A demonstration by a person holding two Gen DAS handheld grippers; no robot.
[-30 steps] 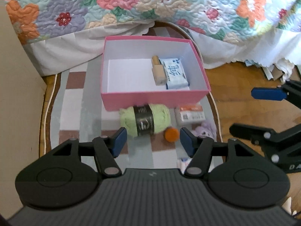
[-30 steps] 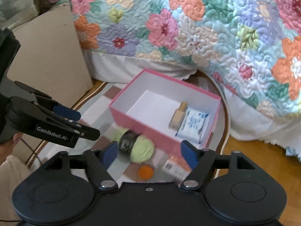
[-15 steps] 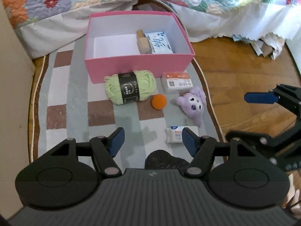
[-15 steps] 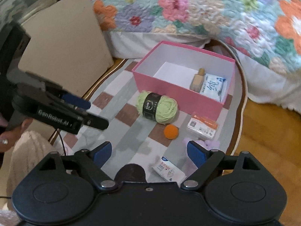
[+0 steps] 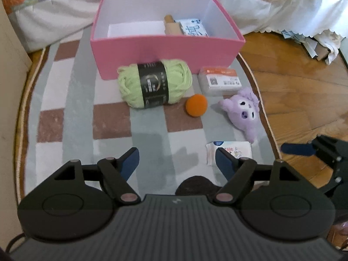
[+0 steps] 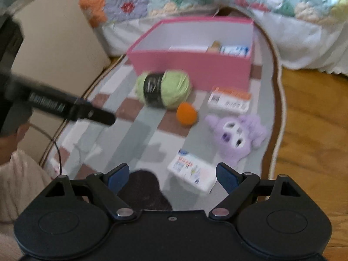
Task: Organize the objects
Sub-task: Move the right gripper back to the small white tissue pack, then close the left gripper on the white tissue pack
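Tissue pack [image 6: 192, 172] betw open right claw [image 6: 173, 177] tips; untouched.

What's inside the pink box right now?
Inside the pink box: a small wooden bottle beside a blue-and-white tissue pack, at the right. The front wall hides the near floor.

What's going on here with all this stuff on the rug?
A person holding two grippers is tidying small things into the pink box. A small bottle and a blue-and-white packet already lie inside. Green yarn, an orange ball, an orange-labelled packet, a purple plush and a white tissue pack wait on the rug. The left gripper and right gripper hover open, holding nothing.
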